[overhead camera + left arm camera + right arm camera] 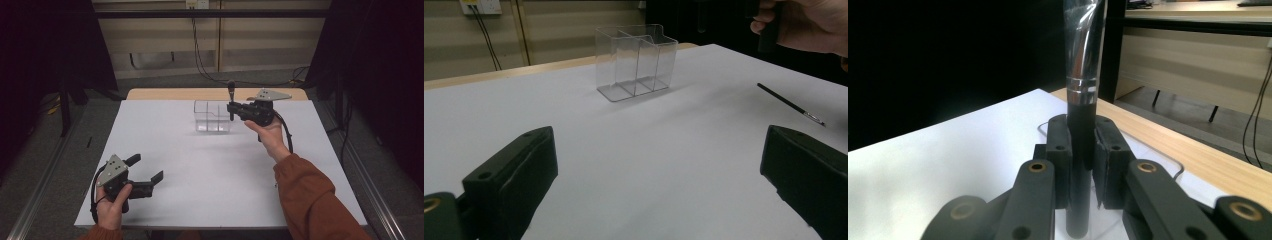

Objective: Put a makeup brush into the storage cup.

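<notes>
Your right gripper (232,107) clamps a makeup brush (1081,100) upright over the clear organizer (212,116). Your left gripper (148,169) rests wide apart, holding nothing. Thin brush (790,104) lies on table (200,170).

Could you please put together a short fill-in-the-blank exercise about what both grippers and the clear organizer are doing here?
1. The right gripper is shut on a ____.
2. The left gripper has its jaws ____.
3. The clear organizer stands on the ____ table.
4. A thin brush lies ____ on the table.

Missing words: makeup brush; open; white; flat

no readable text, labels, numbers
</notes>
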Demonstrator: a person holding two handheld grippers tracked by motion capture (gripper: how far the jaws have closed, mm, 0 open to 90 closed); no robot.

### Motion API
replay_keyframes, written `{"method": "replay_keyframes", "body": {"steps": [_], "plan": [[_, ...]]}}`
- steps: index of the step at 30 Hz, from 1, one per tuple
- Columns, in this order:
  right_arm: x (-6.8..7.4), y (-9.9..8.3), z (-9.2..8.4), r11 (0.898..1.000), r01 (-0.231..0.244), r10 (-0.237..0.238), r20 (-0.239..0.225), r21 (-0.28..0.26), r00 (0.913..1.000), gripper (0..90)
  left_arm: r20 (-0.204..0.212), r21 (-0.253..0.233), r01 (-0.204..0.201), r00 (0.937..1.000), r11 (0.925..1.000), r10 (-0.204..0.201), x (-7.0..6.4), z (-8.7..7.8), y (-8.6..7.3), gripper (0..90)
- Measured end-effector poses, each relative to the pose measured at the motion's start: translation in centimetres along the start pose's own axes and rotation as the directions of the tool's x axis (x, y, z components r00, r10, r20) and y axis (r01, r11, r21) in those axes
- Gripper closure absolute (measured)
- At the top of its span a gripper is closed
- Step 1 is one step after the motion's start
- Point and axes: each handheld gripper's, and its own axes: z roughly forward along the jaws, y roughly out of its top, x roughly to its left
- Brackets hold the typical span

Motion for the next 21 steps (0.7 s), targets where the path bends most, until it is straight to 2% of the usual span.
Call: {"method": "replay_keyframes", "body": {"steps": [6, 13, 21], "plan": [[-0.5, 0.5, 1.2, 1.000, 0.013, -0.014, 0.028, 0.010, 0.9995, 79.5, 0.009, 0.001, -0.004, 1.0000, 1.0000, 0.004, 0.1, 0.0, 0.0, 1.8], [-1.0, 0.6, 2.6, 1.000, 0.005, -0.006, 0.073, 0.019, 0.9973, 79.5, 0.013, -0.004, 0.001, 0.9999, 1.0000, -0.001, 0.1, 0.1, 0.0, 1.8], [-1.7, 0.3, 4.0, 0.999, -0.014, 0.010, 0.103, 0.037, 0.9946, 79.5, 0.024, -0.003, -0.001, 0.9997, 1.0000, 0.001, 0.2, 0.2, 0.0, 1.8]]}}
